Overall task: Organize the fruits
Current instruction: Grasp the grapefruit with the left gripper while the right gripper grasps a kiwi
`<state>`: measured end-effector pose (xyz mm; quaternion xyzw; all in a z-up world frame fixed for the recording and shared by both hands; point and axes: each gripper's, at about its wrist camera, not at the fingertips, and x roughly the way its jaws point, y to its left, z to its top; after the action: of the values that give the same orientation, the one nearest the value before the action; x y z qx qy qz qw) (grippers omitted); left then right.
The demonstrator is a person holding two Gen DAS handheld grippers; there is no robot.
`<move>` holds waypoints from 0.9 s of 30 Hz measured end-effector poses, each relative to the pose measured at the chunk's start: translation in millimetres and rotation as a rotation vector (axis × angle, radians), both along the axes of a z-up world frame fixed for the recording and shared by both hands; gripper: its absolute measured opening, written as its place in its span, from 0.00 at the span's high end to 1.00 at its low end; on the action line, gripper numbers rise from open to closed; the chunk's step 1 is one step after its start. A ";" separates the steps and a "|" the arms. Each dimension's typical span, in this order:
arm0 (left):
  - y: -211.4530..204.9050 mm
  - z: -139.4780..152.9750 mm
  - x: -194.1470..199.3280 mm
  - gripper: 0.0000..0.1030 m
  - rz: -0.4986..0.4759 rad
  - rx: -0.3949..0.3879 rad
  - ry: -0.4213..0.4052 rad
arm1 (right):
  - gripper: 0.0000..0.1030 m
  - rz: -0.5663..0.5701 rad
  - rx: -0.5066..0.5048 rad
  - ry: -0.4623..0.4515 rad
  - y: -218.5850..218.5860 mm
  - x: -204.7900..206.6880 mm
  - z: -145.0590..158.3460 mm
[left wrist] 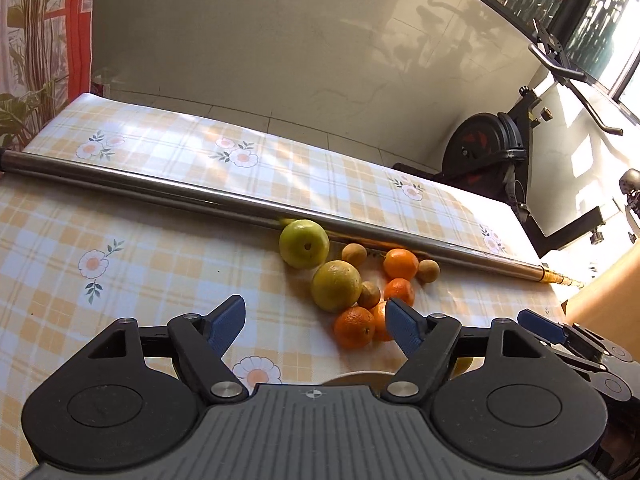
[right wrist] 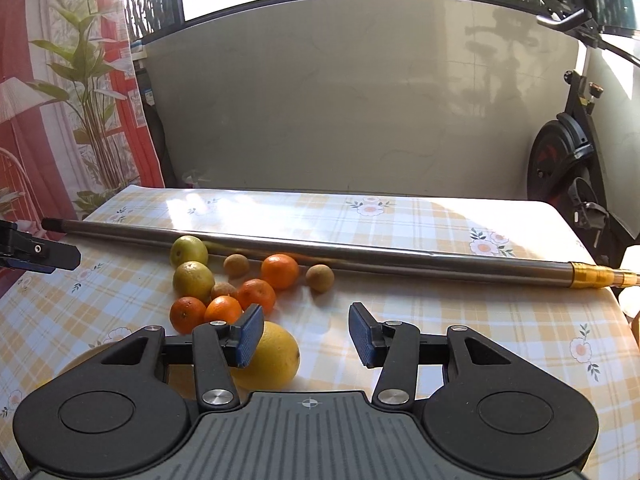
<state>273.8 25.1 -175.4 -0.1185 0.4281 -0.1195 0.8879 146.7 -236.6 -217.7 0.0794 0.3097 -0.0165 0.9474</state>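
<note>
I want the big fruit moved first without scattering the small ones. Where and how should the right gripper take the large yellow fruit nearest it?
Probably across its short middle: the large yellow fruit lies elongated, pointed end to the right. Come from above and the near side, where the cloth is bare; the oranges crowd behind it. The right gripper stands open and empty, perhaps too narrowly.

Left claw (left wrist: 314,322) open, nothing betw. its blue pads, hovering over checked floral cloth on the bench (left wrist: 160,248). Fruit cluster just ahead-right: two green-yellow citrus (left wrist: 304,243), four oranges (left wrist: 401,264), three small brown fruits (left wrist: 354,255), all close to a long steel pole (left wrist: 200,194) lying across the bench. Right claw's tip (left wrist: 540,326) at lower right. Exercise bike (left wrist: 492,148) beyond.
</note>
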 end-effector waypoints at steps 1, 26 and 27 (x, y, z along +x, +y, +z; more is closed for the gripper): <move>-5.5 -3.3 9.9 0.26 -0.002 -0.014 0.013 | 0.57 -0.001 0.003 0.001 -2.2 3.1 -1.6; -63.5 -80.3 97.1 0.42 0.025 -0.006 0.182 | 0.58 -0.008 0.077 0.048 -30.1 32.0 -30.1; -64.2 -78.3 95.6 0.48 0.023 0.009 0.170 | 0.58 -0.007 0.075 0.050 -29.7 32.5 -30.2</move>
<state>369.4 -39.1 -253.7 -0.1291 0.5010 -0.0969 0.8503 179.2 -266.3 -247.9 0.1157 0.3336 -0.0102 0.9355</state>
